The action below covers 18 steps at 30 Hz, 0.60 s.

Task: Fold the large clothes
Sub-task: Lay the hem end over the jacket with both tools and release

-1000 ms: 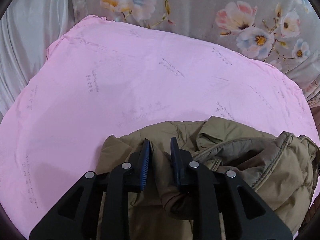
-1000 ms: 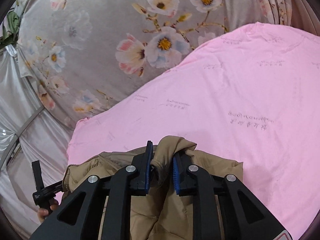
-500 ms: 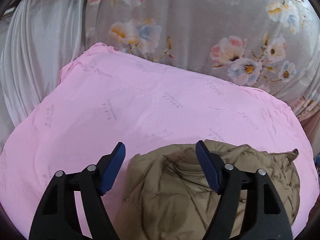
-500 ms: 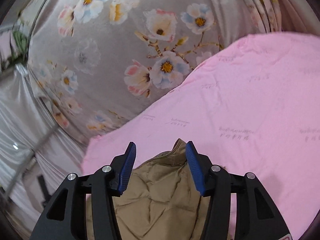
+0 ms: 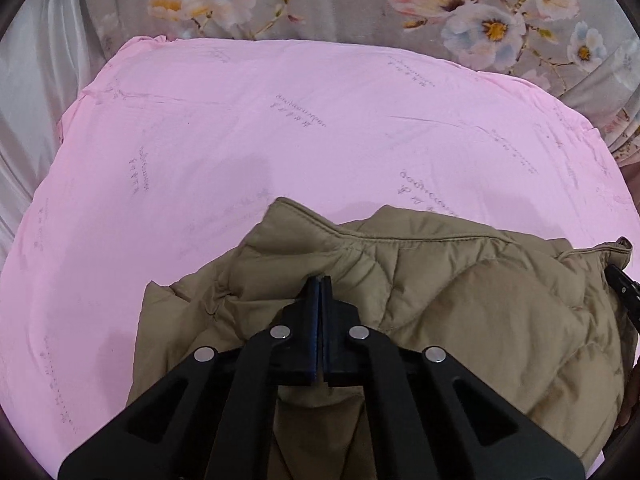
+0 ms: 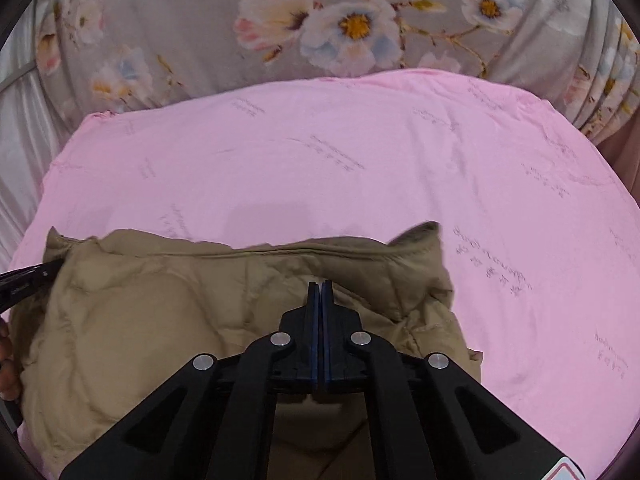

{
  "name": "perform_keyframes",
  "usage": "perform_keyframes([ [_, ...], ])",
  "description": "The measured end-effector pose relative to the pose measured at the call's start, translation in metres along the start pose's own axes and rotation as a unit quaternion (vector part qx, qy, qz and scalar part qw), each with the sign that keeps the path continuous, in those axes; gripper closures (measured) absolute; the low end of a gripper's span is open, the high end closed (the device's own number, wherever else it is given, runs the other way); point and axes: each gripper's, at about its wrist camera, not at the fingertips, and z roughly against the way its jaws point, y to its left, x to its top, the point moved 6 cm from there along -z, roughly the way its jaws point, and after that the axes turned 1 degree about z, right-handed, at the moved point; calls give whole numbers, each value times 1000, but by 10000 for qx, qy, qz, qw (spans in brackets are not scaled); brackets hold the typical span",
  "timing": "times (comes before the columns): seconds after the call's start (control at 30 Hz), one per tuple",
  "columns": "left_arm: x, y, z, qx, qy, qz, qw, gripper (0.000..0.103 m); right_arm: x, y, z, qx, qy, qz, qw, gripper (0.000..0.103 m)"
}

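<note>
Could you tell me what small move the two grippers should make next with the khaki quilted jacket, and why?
Probably press and smooth. The khaki quilted jacket lies bunched and puffy on the pink sheet, and the left gripper and right gripper are both shut over it, neither visibly pinching fabric.

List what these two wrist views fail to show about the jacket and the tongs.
- Left wrist view: the near part of the khaki jacket is hidden behind the left tongs and cut by the bottom edge.
- Left wrist view: the right tongs are cut off by the right edge.
- Right wrist view: whether the shut right tongs pinch any fabric cannot be told.
- Right wrist view: the jacket's far corner is blurred.
</note>
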Motion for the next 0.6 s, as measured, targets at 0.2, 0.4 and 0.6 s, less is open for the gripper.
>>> perform_keyframes([
  [0.2,-3,12,-24,239,-83,54,9997,103,-13,-35,-30,79,239,-594,9979,103],
  [0.4,-2,13,-41,174,-192,256,9993,103,-15,-33,-37,67,161,-648,9977,103],
  [0.6,-2,11,-50,194,-287,244,9991,103,-15,-34,-41,47,45,-715,9974,103],
])
